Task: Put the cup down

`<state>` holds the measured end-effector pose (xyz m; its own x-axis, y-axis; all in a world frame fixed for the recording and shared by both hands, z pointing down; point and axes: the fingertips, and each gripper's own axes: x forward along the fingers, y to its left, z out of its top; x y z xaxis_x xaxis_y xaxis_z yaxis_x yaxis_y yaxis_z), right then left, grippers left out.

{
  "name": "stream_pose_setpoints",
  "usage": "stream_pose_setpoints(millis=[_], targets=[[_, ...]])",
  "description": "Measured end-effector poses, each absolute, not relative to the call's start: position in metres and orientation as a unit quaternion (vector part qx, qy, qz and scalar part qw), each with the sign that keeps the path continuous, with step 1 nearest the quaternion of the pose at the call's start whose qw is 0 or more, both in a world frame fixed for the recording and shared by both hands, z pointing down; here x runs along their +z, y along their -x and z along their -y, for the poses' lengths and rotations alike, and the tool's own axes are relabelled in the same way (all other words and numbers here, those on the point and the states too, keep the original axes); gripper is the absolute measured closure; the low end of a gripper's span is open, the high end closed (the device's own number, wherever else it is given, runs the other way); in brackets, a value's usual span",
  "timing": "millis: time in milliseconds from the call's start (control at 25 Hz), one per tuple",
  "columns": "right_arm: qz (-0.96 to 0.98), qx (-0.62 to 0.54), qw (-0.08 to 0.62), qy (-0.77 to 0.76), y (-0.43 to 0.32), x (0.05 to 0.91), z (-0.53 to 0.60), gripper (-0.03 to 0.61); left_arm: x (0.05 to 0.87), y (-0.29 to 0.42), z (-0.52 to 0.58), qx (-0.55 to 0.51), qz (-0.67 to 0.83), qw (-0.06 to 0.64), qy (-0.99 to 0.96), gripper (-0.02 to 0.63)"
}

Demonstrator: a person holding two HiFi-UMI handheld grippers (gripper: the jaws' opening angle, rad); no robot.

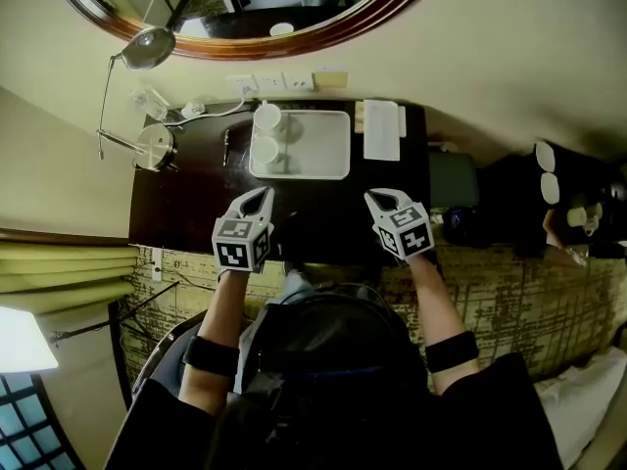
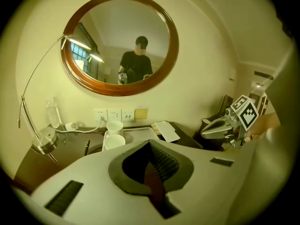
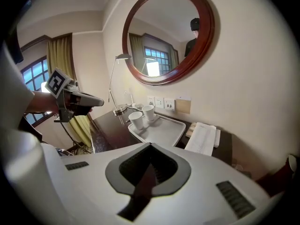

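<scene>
Two white cups (image 1: 266,117) (image 1: 265,150) stand upright at the left end of a white tray (image 1: 318,145) on the dark table (image 1: 186,204). My left gripper (image 1: 263,196) hovers over the table's near half, just short of the tray, shut with nothing in it. My right gripper (image 1: 375,198) is level with it to the right, also shut and empty. In the left gripper view both cups (image 2: 114,142) (image 2: 115,126) show beyond the shut jaws, with the right gripper (image 2: 205,134) at the right. The right gripper view shows the cups (image 3: 137,120) (image 3: 148,112), the tray (image 3: 164,131) and the left gripper (image 3: 101,101).
A folded white paper (image 1: 381,128) lies right of the tray. A metal desk lamp (image 1: 155,147), a pen (image 1: 225,147) and a cable sit at the table's left. A round wood-framed mirror (image 2: 119,43) and wall sockets (image 1: 269,83) are behind. Dark luggage (image 1: 460,184) stands beside the table's right end.
</scene>
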<state>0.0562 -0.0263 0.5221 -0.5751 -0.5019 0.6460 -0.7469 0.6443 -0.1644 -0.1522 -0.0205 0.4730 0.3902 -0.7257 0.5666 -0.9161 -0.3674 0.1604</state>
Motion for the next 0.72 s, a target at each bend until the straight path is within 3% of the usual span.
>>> stream_pose_setpoints(millis=[720], targets=[[0.848,0.233,0.279,-0.387,-0.078,0.532,0.012,0.572,0.476,0.159,0.002,0.191,0.525,0.243,-0.793,0.61]])
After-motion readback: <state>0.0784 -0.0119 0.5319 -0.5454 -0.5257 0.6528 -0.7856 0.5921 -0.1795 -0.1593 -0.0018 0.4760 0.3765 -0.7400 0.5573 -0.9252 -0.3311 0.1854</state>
